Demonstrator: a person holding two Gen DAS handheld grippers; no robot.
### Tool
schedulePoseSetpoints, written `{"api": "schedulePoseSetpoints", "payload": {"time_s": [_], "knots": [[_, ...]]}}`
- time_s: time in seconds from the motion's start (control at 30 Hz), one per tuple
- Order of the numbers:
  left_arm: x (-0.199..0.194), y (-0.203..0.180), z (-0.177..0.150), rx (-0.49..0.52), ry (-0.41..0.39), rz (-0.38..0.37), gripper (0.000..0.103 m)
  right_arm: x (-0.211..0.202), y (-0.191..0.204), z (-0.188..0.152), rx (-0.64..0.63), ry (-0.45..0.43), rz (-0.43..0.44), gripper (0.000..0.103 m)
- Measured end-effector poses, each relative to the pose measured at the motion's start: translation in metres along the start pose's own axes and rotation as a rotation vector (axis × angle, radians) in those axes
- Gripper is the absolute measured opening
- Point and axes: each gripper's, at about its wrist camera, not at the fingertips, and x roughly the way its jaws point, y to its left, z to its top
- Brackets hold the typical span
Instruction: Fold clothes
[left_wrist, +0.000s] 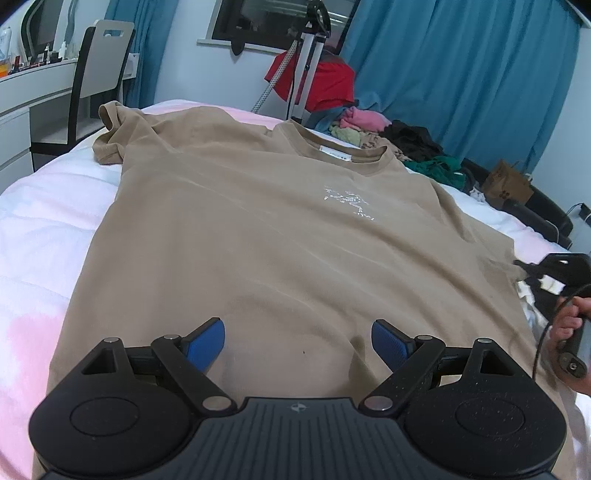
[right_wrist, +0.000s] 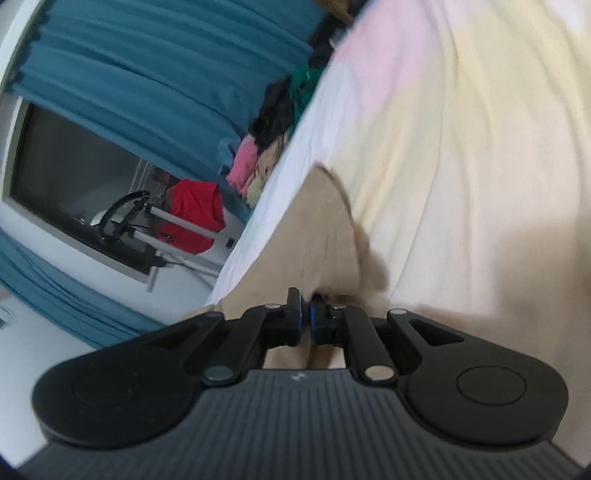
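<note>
A tan T-shirt (left_wrist: 258, 229) with a small white chest print lies flat, front up, on the pink and white bed cover (left_wrist: 55, 229). Its collar points away from me. My left gripper (left_wrist: 298, 338) hovers over the shirt's lower part, blue pads wide apart with nothing between them. At the shirt's right side, my right gripper (right_wrist: 305, 299) is shut on a fold of the tan shirt (right_wrist: 321, 229), and the cloth bunches at the pads. A hand (left_wrist: 570, 321) holds that gripper's handle at the right edge of the left wrist view.
A pile of mixed clothes (left_wrist: 369, 125) lies at the far edge of the bed. Behind it, a red garment (left_wrist: 325, 85) hangs on a metal stand before blue curtains (left_wrist: 461, 74). At the far left stand a chair (left_wrist: 99, 74) and a white desk (left_wrist: 37, 85). A brown bag (left_wrist: 506, 181) sits on the right.
</note>
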Motion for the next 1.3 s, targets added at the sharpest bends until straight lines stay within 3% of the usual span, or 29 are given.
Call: {"api": "schedulePoseSetpoints", "payload": {"time_s": [0.07,0.13,0.37,0.53,0.6,0.67,0.7,0.83,1.03,1.17,1.3], "knots": [[-0.001,0.0,0.0,-0.006,0.001,-0.003,0.088,0.007,0.003,-0.005,-0.018,-0.006,0.016,0.049],[0.0,0.0,0.0,-0.006,0.003,-0.002,0.088,0.013,0.007,-0.01,-0.045,-0.022,0.037,0.063],[0.006,-0.001,0.001,0.015,-0.001,0.012,0.089,0.041,0.012,-0.001,-0.083,-0.112,0.118,0.067],[0.011,-0.001,0.001,0.013,-0.003,0.013,0.09,0.065,0.016,0.005,-0.139,-0.213,0.057,0.066],[0.013,-0.001,0.002,0.011,-0.006,0.012,0.09,0.077,0.027,0.007,-0.208,-0.213,0.011,0.058],[0.014,-0.003,0.004,0.017,-0.004,0.015,0.09,0.084,0.037,0.012,-0.253,-0.21,-0.053,0.011],[0.015,-0.003,0.005,0.021,0.001,0.019,0.09,0.087,0.042,0.014,-0.267,-0.213,-0.096,0.009],[0.01,-0.004,0.01,0.037,0.014,0.046,0.09,0.075,0.076,0.02,-0.446,-0.26,-0.136,0.008],[-0.009,0.005,0.017,0.07,0.018,0.063,0.09,0.041,0.161,0.01,-0.727,-0.339,-0.143,0.008],[-0.018,0.015,0.021,0.1,0.049,0.08,0.091,0.031,0.221,-0.019,-0.872,-0.374,-0.143,0.008],[-0.025,0.037,0.027,0.026,0.067,0.064,0.091,0.04,0.269,-0.07,-1.001,-0.368,-0.121,0.008]]}}
